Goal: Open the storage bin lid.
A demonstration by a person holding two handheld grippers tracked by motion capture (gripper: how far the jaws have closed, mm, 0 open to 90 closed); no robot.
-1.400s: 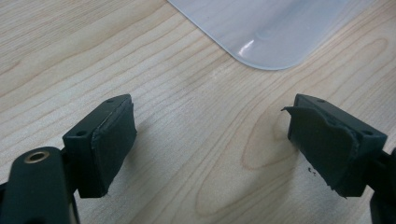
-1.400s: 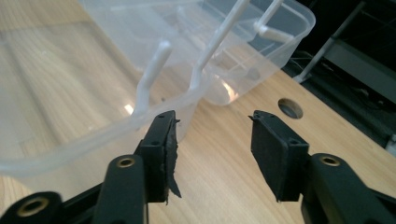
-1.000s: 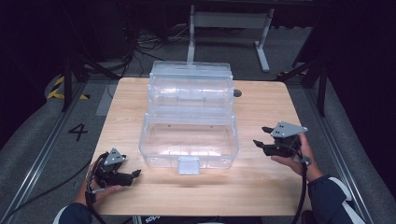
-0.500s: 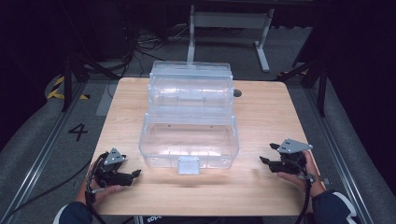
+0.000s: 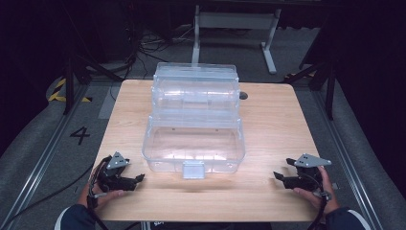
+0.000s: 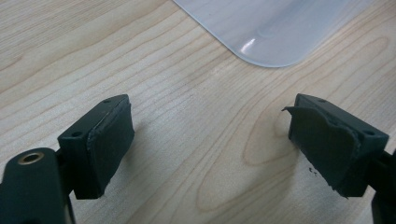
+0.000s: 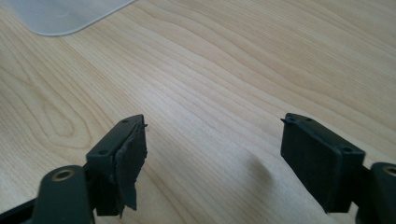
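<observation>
A clear plastic storage box (image 5: 194,120) with a front latch (image 5: 193,169) stands in the middle of the wooden table (image 5: 273,120). My left gripper (image 5: 139,179) rests near the front left edge, open and empty, pointing toward the box. Its pads (image 6: 112,135) stand wide over bare wood, with a rounded corner of the box (image 6: 271,28) ahead. My right gripper (image 5: 277,178) sits low at the front right, open and empty; its jaws have just been opening with nothing between them. In the right gripper view a box corner (image 7: 60,16) shows at upper left.
The table's front edge lies just under both hands. A small dark hole (image 5: 243,95) marks the tabletop behind the box. Black floor cables (image 5: 148,45) and a metal stand (image 5: 234,24) lie beyond the far edge.
My right gripper has come down and toward the front edge, away from the box's right side, and its jaws have spread. The left gripper has stayed put.
</observation>
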